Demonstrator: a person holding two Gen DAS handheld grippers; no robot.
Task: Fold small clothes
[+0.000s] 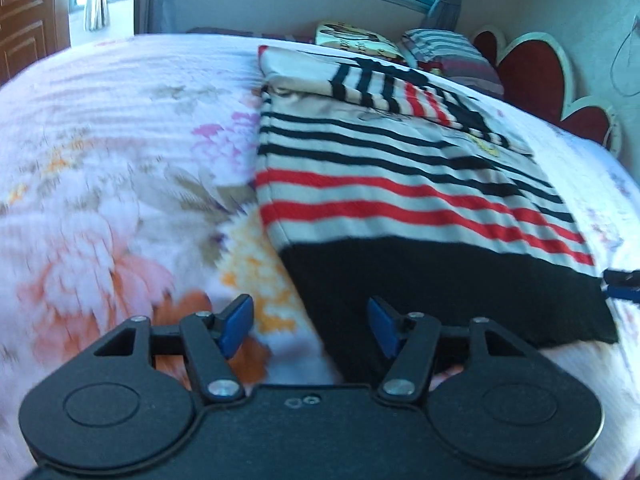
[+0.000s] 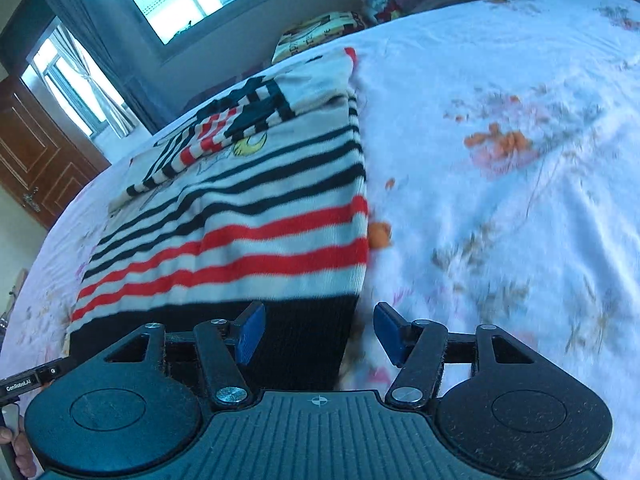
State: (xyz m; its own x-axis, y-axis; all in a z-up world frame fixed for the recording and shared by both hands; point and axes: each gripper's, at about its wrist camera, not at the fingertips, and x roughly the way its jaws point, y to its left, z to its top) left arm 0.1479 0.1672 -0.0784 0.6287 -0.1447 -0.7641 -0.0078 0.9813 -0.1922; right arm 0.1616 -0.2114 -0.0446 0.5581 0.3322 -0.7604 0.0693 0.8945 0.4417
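Observation:
A small striped sweater (image 1: 400, 176) with black and red stripes and a black hem lies flat on the bed, its sleeves folded in over the chest. It also shows in the right wrist view (image 2: 248, 220). My left gripper (image 1: 308, 326) is open and empty, just above the sweater's near left hem corner. My right gripper (image 2: 318, 332) is open and empty, at the near right hem corner. The tips of the right gripper show at the right edge of the left wrist view (image 1: 624, 286).
The bed is covered by a white floral sheet (image 1: 120, 160), which also shows in the right wrist view (image 2: 500, 140). Pillows (image 1: 448, 56) lie at the head, by a red flower-shaped headboard (image 1: 540, 76). A window and curtains are behind; a wooden door (image 2: 36, 156) stands at left.

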